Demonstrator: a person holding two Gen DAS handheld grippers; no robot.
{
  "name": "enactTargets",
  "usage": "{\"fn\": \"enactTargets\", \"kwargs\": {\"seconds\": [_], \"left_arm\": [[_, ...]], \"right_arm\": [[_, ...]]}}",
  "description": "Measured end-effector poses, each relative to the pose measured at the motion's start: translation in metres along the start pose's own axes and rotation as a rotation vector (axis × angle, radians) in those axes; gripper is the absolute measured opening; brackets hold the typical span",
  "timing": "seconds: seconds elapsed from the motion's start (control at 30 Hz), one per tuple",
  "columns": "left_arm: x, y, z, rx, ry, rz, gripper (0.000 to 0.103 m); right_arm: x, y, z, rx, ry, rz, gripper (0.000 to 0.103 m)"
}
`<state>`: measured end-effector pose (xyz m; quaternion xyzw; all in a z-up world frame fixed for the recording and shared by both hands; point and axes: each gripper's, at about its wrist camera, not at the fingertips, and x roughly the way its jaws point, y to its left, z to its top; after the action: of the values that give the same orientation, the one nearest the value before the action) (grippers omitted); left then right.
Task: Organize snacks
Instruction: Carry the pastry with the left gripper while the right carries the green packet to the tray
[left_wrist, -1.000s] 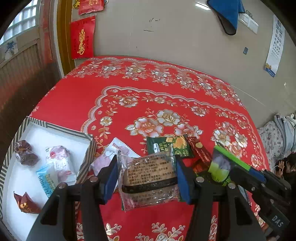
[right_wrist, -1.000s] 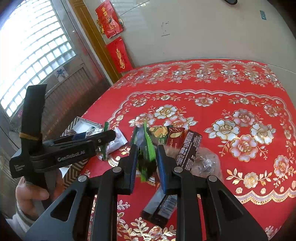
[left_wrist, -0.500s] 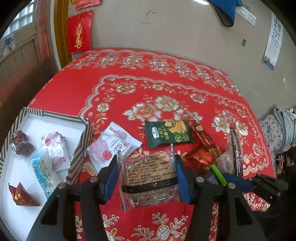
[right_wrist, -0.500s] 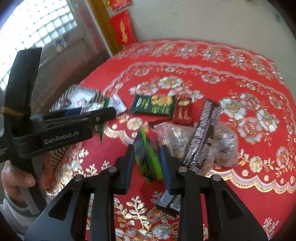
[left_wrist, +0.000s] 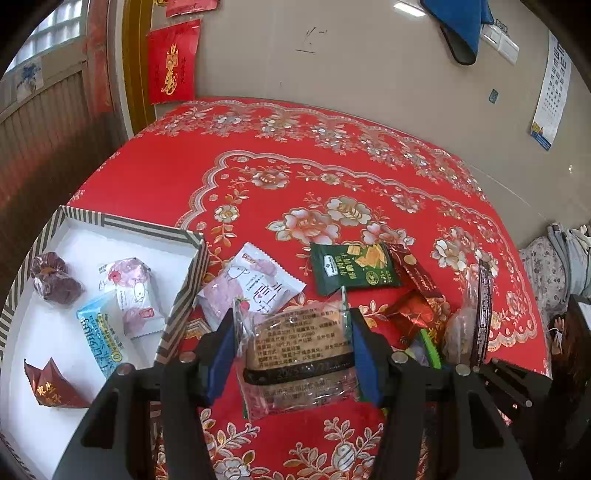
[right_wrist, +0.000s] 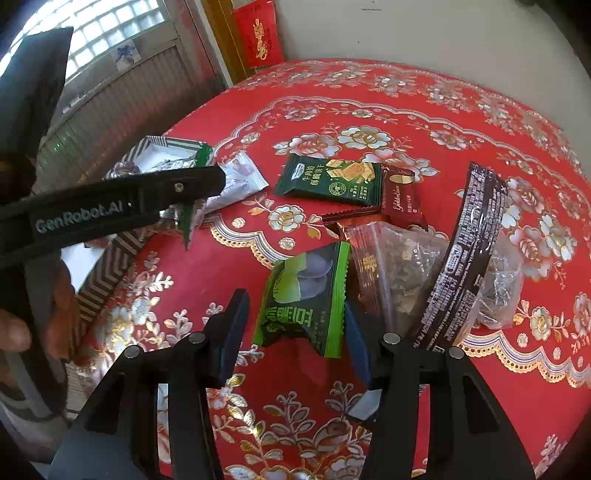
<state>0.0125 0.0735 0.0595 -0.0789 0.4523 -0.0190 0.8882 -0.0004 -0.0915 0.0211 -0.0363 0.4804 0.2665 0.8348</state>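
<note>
Lying in tray (left_wrist: 110, 221): four snacks (left_wrist: 125, 291)

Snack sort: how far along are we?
Roughly a third in. Done: four snacks sit in the striped box. In hand: the left tool is shut on a clear cake pack; the right tool is open around a green pack, jaws apart. Left on the cloth: a pink pouch, a cracker pack, brown wrappers and clear bags.

"GenRobot.AI" on left gripper (right_wrist: 207, 182)
</note>
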Motion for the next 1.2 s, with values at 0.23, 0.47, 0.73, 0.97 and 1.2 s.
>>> {"fn": "enactTargets", "kwargs": {"seconds": [0.23,0.47,0.73,0.97,1.2], "left_arm": [[-0.01,0.009,-0.001,-0.015,-0.019,-0.003,0.06],[-0.034,0.021,0.0,-0.012,-0.071,0.033,0.06],[-0.057,0.049,-0.005,-0.021,-0.115,0.101,0.06],[-0.069,0.089,-0.009,-0.053,-0.133,0.164,0.06],[-0.07,0.142,-0.016,-0.12,-0.127,0.221,0.06]], "right_arm": [[-0.018,0.005,0.0,0.009,-0.081,0.003,0.037],[-0.034,0.025,0.014,-0.007,-0.14,0.032,0.036],[-0.032,0.062,0.03,-0.048,-0.163,0.072,0.036],[-0.017,0.101,0.048,-0.101,-0.157,0.103,0.036],[0.007,0.139,0.068,-0.151,-0.135,0.136,0.036]]}}
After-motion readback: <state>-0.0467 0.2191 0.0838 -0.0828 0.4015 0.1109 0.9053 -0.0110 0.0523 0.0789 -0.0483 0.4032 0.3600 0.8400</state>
